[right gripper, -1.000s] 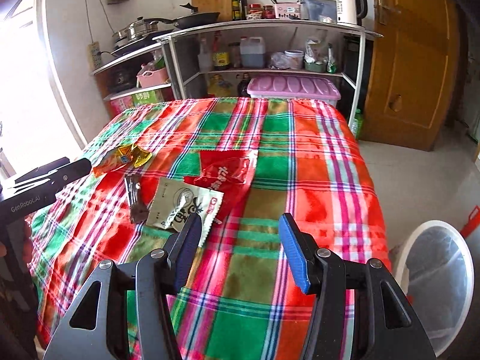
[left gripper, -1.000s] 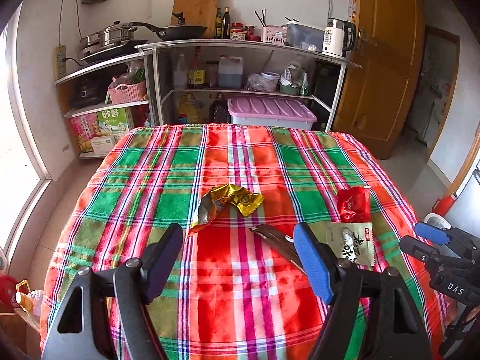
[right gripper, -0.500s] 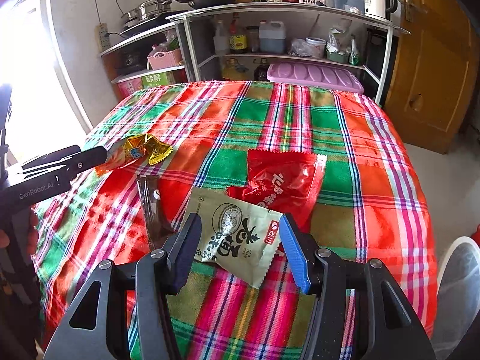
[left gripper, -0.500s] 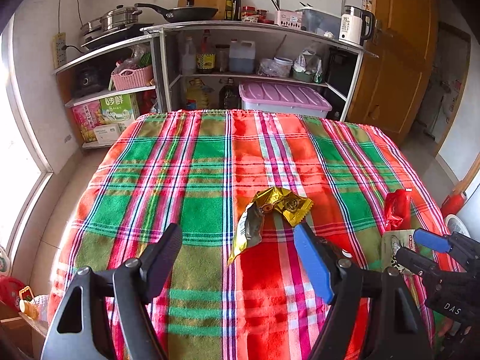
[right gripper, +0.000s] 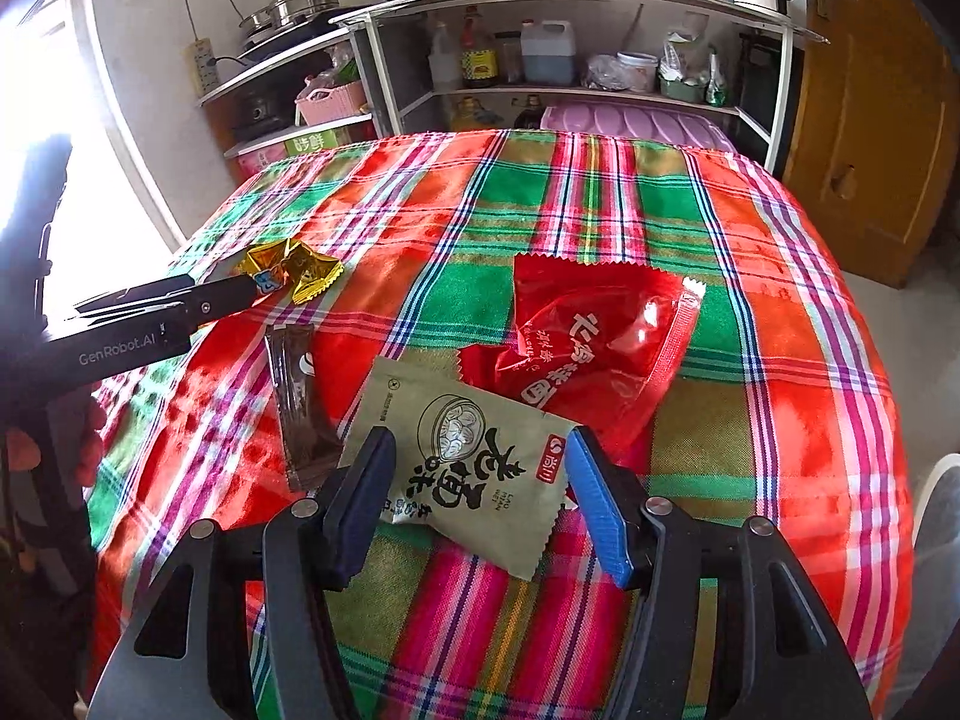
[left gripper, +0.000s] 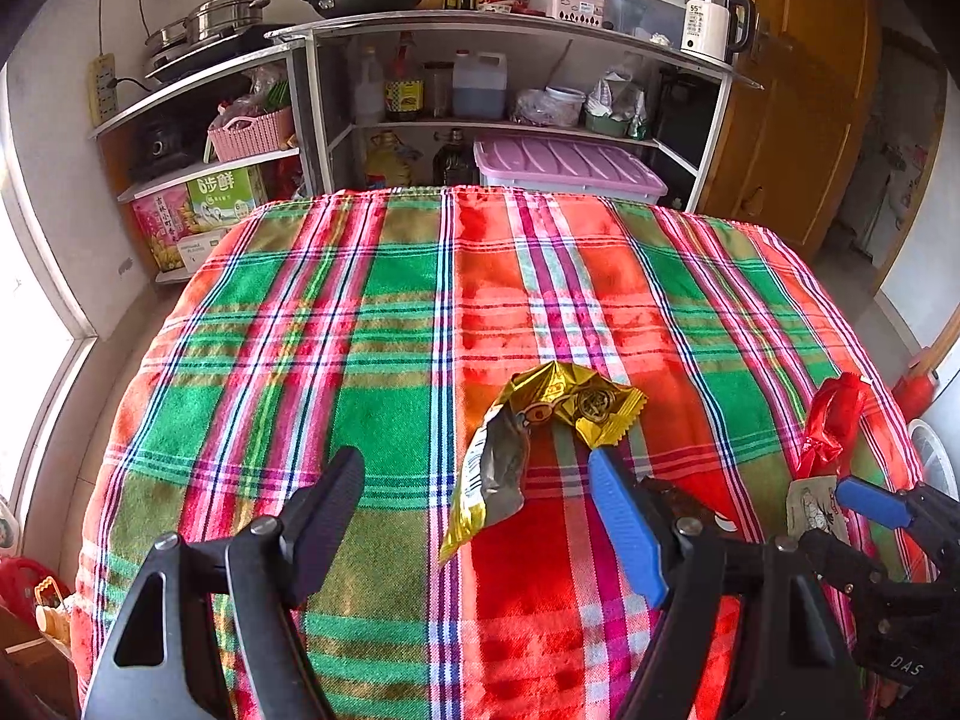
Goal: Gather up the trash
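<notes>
Several wrappers lie on the plaid tablecloth (left gripper: pixel 384 312). A gold wrapper (left gripper: pixel 540 420) lies just ahead of my open left gripper (left gripper: pixel 480 492), between its fingers; it also shows in the right wrist view (right gripper: pixel 294 267). A beige-green packet (right gripper: pixel 462 456) lies between the fingers of my open right gripper (right gripper: pixel 480 480), overlapped by a red packet (right gripper: pixel 600 336). A dark brown sachet (right gripper: pixel 300 402) lies left of it. In the left wrist view the red packet (left gripper: pixel 834 420) and the right gripper (left gripper: pixel 870 504) sit at the right.
A metal shelf unit (left gripper: pixel 510 60) with pans, bottles and a kettle stands behind the table. A pink-lidded box (left gripper: pixel 564 162) sits under it. A white bin (left gripper: pixel 933 456) stands at the table's right side. A wooden door (right gripper: pixel 870 90) is at the right.
Both grippers moved forward and lower toward the table. The gold wrapper now lies between the left fingers, and the beige-green packet lies between the right fingers. Both stayed open.
</notes>
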A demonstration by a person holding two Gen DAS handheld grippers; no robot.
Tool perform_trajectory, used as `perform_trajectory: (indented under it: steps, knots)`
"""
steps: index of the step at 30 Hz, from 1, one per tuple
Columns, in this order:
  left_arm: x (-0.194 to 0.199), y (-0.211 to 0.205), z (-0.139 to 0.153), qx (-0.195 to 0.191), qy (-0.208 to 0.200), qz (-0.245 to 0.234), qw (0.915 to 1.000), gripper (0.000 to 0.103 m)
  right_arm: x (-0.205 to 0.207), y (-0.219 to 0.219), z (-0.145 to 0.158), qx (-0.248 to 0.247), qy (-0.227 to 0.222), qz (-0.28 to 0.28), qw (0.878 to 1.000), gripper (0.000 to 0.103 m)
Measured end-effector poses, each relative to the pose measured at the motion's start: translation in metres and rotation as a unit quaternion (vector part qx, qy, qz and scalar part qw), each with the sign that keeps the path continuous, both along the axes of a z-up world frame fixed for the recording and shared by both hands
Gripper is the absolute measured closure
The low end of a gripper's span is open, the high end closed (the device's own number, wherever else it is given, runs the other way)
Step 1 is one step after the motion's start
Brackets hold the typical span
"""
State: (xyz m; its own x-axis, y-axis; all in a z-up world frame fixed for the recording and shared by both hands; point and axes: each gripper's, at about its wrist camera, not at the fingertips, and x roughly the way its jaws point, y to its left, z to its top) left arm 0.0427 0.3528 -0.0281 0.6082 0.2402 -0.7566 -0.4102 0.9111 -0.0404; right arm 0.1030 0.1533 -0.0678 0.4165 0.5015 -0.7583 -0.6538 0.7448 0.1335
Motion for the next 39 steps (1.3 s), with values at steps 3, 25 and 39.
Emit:
perform_trajectory:
  steps: [3, 25, 39]
  knots:
    - [0.003, 0.001, -0.005, 0.0, 0.008, 0.0, 1.0, 0.024, -0.001, 0.001, -0.001, -0.001, 0.0, 0.0, 1.0, 0.043]
    - [0.006, -0.003, -0.01, -0.002, 0.005, -0.011, 0.9999, 0.081, -0.024, 0.008, 0.002, -0.034, -0.051, 0.019, 0.998, 0.088]
    - [-0.016, -0.009, 0.006, -0.007, -0.026, -0.007, 0.9996, 0.083, -0.023, -0.011, 0.01, 0.005, -0.046, 0.005, 0.999, 0.103]
